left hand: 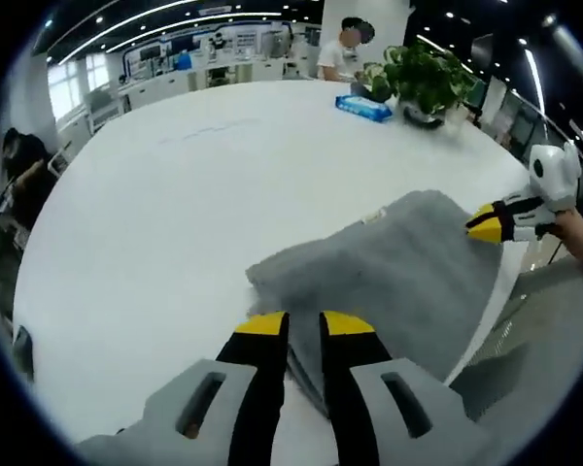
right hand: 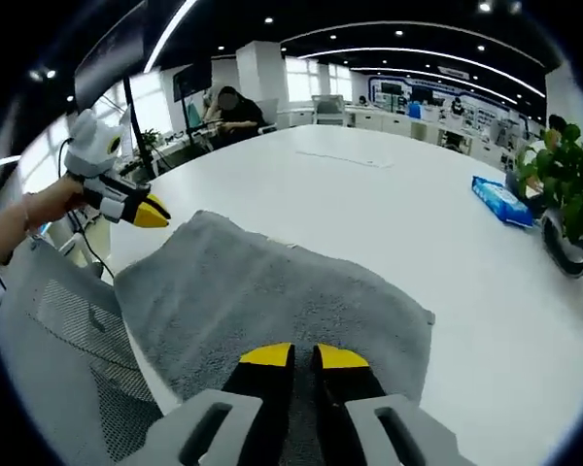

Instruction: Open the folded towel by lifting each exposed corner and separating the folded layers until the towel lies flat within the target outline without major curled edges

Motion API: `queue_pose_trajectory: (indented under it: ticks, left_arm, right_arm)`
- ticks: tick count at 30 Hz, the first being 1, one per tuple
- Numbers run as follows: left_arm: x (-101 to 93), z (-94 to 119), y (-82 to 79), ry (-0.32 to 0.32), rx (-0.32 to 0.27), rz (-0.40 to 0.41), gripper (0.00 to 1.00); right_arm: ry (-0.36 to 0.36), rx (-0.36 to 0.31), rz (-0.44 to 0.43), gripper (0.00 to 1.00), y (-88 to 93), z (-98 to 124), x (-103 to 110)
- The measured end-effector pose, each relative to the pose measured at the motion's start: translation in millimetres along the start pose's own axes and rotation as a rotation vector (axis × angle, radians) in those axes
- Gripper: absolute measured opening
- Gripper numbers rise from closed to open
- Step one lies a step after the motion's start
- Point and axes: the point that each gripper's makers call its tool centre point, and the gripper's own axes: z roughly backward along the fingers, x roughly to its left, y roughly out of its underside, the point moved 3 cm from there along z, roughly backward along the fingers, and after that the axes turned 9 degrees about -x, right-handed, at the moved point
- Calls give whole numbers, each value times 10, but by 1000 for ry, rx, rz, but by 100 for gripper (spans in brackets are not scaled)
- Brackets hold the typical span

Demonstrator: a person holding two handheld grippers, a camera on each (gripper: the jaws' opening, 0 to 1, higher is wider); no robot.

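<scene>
Your left gripper [left hand: 304, 320] has its fingers nearly closed over the near edge of the gray towel [left hand: 389, 267]; it appears to pinch the edge, though the contact is hard to confirm. Your right gripper [right hand: 303, 354] likewise has its fingers close together, clenched over the towel's opposite edge. The towel lies on the white tabletop [left hand: 175, 214], near its edge, beside a mesh chair [right hand: 58, 349].
</scene>
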Motion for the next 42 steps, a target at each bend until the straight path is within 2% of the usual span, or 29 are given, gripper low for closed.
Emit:
queue_pose_trajectory:
  ticks: [5,6,8,9,11,12,14,17,23,42]
  left_arm:
    - [-359,-276,11,124,50,-71,11]
    - [-412,-332,48,138,82,-102,11]
    - [-452,-408,103,143,123,-183,11]
    - [-445,-428,140,133,145,-214,11]
    - [-425,-449,244,127,198,-296,10]
    - [-429,-451,273,132,200,-307,9]
    - [-436,-442,256,134,173,-291,9]
    - [-420,-410,272,133,182,-260,8]
    - [-434,-382,306,138,191,-239,7]
    - [-620,-293,400,154,224,-188,6]
  right_arm:
    - [-131,65,39,1,76,-80,387]
    - [-152,77,44,0,98,-88,443]
    - [-177,117,58,0,174,-109,528]
    - [-171,146,99,0,229,-121,524]
    - [-155,158,162,0,261,-149,482]
    - [-161,148,142,0,249,-162,499]
    - [-153,157,124,0,237,-169,457]
    - [-154,161,108,0,241,-167,445]
    - [-138,166,129,0,232,-172,405]
    - [-55,166,147,0,180,-208,170]
